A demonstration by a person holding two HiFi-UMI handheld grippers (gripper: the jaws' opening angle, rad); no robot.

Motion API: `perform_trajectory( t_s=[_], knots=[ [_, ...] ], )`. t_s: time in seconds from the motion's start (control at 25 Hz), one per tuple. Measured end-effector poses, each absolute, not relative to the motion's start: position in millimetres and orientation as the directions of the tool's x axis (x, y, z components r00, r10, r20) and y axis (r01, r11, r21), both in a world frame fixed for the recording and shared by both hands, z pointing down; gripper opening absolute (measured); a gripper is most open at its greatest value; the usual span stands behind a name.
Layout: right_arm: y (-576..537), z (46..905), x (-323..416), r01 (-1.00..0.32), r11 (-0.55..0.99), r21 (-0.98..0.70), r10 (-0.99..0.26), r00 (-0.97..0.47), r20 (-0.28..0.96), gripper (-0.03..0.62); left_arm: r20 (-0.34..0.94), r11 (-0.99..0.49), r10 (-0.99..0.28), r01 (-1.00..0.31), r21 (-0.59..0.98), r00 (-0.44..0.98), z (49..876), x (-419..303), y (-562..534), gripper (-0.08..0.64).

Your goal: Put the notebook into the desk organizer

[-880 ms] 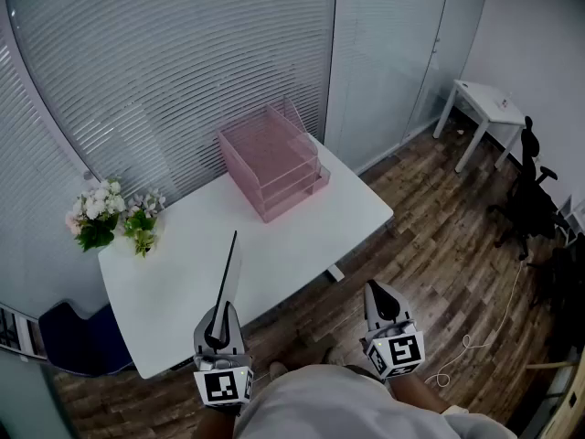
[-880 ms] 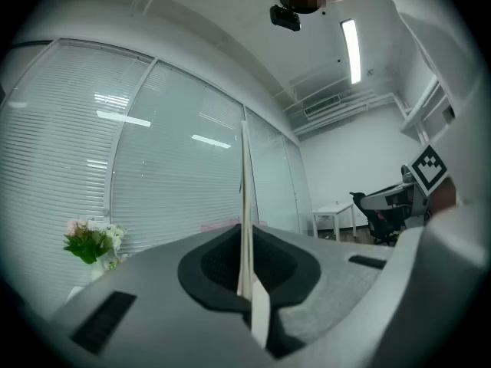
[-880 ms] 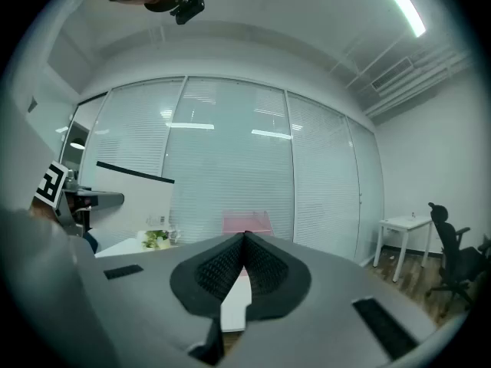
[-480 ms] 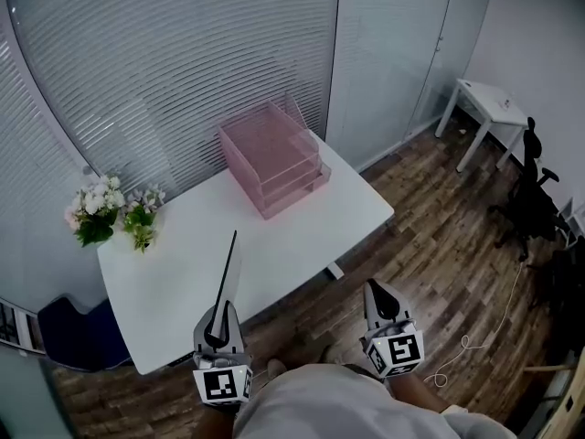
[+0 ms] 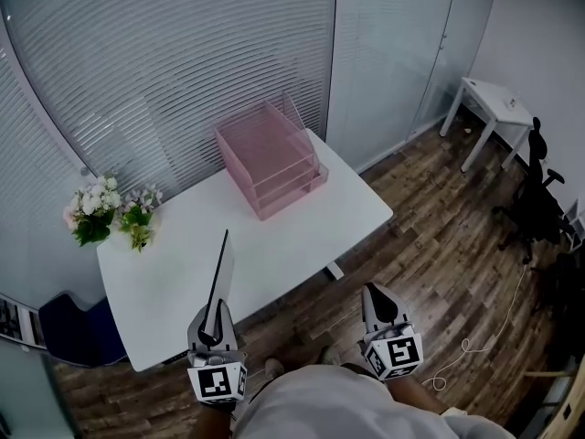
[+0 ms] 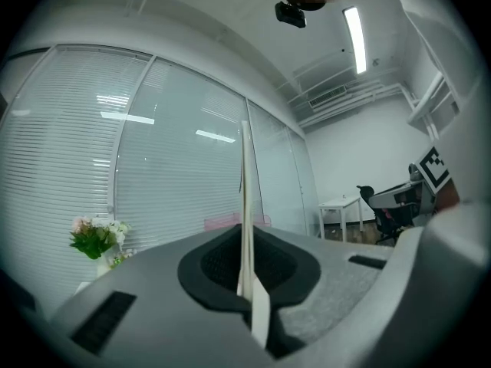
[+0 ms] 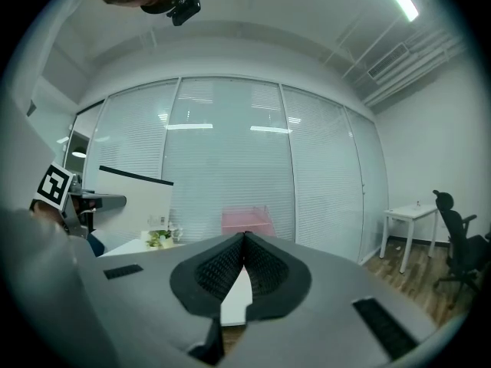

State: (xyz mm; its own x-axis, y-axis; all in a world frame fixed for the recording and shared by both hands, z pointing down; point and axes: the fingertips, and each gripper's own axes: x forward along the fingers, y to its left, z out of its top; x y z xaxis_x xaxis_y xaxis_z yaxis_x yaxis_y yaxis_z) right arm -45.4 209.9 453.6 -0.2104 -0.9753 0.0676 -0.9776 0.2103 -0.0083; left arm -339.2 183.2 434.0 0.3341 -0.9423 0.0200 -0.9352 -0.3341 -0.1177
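The notebook (image 5: 219,273) is a thin white book with a dark edge. It stands upright and edge-on in my left gripper (image 5: 212,323), which is shut on its lower end above the near edge of the white table (image 5: 302,231). In the left gripper view the notebook (image 6: 244,205) rises straight up from between the pads. The pink, tiered desk organizer (image 5: 270,158) sits at the table's far right corner, well beyond both grippers. My right gripper (image 5: 373,293) hangs off the table's near side, over the floor. It is shut (image 7: 244,244), with nothing between its pads.
A vase of flowers (image 5: 101,213) stands at the table's far left corner. Blinds and glass walls run behind the table. A small white side table (image 5: 494,103) and a black office chair (image 5: 539,208) are at the right, and a blue chair (image 5: 78,337) sits low at the left.
My left gripper and the notebook have drifted slightly left. The right gripper has hardly moved.
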Motion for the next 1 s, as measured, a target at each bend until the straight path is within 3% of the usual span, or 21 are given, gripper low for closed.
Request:
perform_trajectory(
  t_s=[0.36, 0.68, 1.0],
  knots=[
    [198, 474, 10, -0.957, 0.289, -0.002, -0.950, -0.287, 0.121, 0.012, -0.011, -0.237, -0.971, -0.961, -0.143, 0.241, 421, -301, 178, 0.015],
    [158, 491, -1, -0.938, 0.344, -0.033, -0.926, -0.345, 0.155, 0.012, -0.033, -0.244, -0.967, -0.953, -0.177, 0.253, 402, -283, 140, 0.015],
    [93, 488, 7, -0.959, 0.282, 0.022, -0.943, -0.273, 0.188, 0.012, -0.031, -0.278, -0.958, -0.952, -0.128, 0.284, 416, -291, 56, 0.015]
  ],
)
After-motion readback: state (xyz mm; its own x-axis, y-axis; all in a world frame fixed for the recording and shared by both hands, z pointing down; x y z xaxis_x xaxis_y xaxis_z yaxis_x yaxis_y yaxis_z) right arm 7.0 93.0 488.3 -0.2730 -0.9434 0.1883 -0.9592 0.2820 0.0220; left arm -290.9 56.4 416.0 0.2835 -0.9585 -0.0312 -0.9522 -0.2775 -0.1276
